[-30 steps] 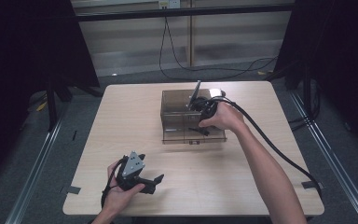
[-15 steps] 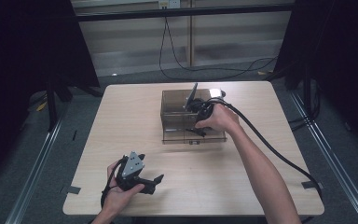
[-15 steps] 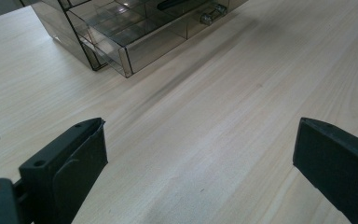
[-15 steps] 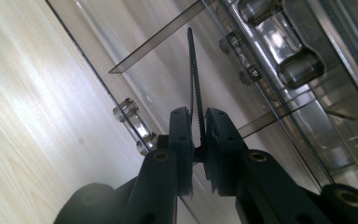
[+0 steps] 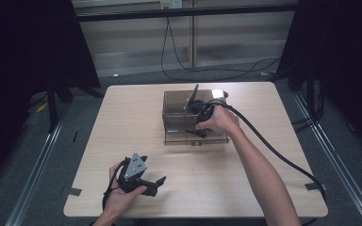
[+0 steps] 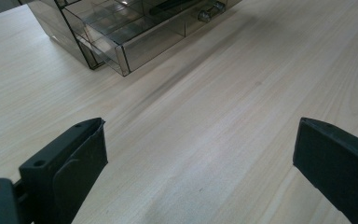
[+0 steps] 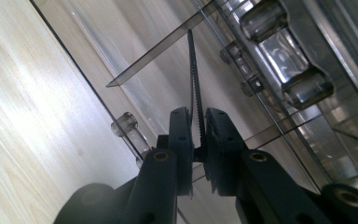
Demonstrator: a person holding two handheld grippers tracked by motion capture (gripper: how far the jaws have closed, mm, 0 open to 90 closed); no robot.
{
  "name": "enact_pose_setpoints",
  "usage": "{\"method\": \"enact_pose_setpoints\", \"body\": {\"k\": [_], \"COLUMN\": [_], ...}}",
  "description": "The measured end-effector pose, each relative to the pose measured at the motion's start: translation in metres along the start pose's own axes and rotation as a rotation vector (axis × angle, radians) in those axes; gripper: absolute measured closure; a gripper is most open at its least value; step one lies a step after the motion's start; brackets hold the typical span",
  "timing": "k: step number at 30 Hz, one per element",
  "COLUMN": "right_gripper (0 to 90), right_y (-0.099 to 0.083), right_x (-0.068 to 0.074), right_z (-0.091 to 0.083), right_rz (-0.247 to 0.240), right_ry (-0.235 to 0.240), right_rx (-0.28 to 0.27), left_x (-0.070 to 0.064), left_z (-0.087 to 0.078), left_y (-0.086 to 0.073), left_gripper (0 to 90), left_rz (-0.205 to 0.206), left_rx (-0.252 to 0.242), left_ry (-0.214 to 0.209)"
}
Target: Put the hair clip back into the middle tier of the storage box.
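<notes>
A smoky see-through drawer box (image 5: 174, 106) stands at the table's middle back, its lower drawer (image 5: 217, 138) pulled out toward me. My right gripper (image 5: 198, 131) reaches down into that drawer. In the right gripper view its jaws (image 7: 198, 135) are shut on a thin black toothed strip (image 7: 196, 88) that stands up over the drawer floor, beside a clear knob (image 7: 129, 125). My left gripper (image 5: 158, 186) rests in a hand at the table's front left, open, with bare wood between its pads (image 6: 79, 154). The box (image 6: 121, 32) lies well ahead of it.
The light wooden table (image 5: 273, 160) has bare wood all around the box. The right gripper's black cable (image 5: 273, 150) trails across the right side to the table's front edge. Clear upper drawer handles (image 7: 284, 46) sit close to the right jaws.
The right hand and gripper have shifted slightly left and lower into the open drawer. The left gripper has not moved.
</notes>
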State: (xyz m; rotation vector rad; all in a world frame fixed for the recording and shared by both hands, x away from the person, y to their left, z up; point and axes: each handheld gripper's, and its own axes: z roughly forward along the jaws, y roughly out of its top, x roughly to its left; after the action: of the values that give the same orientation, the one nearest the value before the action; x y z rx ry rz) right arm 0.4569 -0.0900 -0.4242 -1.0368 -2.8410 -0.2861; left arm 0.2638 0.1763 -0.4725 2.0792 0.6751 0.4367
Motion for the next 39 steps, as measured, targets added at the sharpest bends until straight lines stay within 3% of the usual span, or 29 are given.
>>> {"method": "enact_pose_setpoints", "body": {"k": [20,29,38,39], "right_gripper": [81.1,80.1,73.9,72.7], "right_y": [0.003,0.001,-0.001,-0.001], "right_x": [-0.001,-0.002,-0.002,-0.001], "right_z": [0.01,0.01,0.005,0.005], "right_rz": [0.012,0.015,0.01,0.027], "right_ry": [0.005,0.012,0.019,0.02], "right_rx": [0.008,-0.012,-0.038,-0.047], "left_x": [0.002,0.003,0.003,0.003], "left_z": [-0.002,-0.002,-0.002,-0.002], "left_y": [0.0,0.0,0.0,0.0], "left_gripper": [3.0,3.0,3.1,3.1], "left_rz": [-0.004,0.0,0.003,-0.001], "left_rx": [0.002,-0.001,0.0,-0.002], "left_ry": [0.008,0.009,0.009,0.01]}}
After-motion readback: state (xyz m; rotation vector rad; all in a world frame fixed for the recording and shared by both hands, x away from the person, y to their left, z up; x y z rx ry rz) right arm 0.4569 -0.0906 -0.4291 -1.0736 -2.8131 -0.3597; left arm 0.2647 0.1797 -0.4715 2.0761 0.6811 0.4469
